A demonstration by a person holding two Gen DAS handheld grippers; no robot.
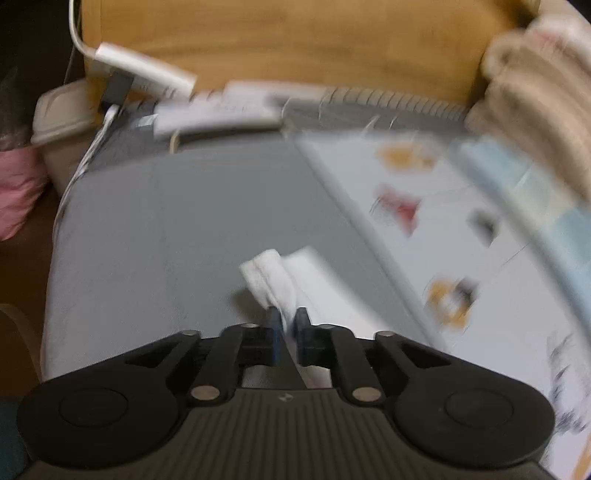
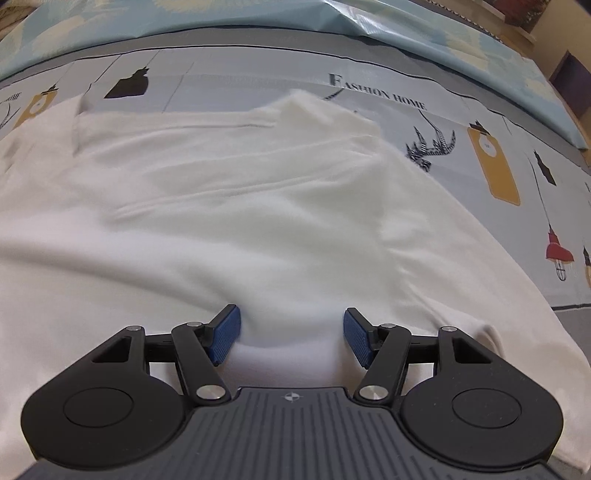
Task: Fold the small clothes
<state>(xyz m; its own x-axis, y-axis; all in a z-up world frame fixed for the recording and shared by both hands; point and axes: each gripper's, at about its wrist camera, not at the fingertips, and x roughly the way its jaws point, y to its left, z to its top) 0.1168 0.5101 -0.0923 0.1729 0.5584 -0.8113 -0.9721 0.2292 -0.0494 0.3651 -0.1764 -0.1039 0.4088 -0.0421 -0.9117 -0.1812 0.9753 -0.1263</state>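
The left gripper (image 1: 287,325) was clamped on a bunched edge of the white garment (image 1: 273,280), its blue pads pressing the cloth from both sides, above the grey sheet (image 1: 177,229); no earlier view was supplied, and this view was blurred. The right gripper (image 2: 291,332) stood with jaws wide apart, its pads (image 2: 223,338) resting against the same white garment (image 2: 207,192) without pinching it, a low ridge of cloth lying between them. The garment lay spread over the printed bedcover (image 2: 491,155), covering most of the near and left part of that view, with a folded corner at the far centre. A light blue quilt (image 2: 258,18) ran along the far edge. In the left view a wooden headboard (image 1: 280,37) stood at the far side, with a white cable adapter (image 1: 144,70) at the far left.
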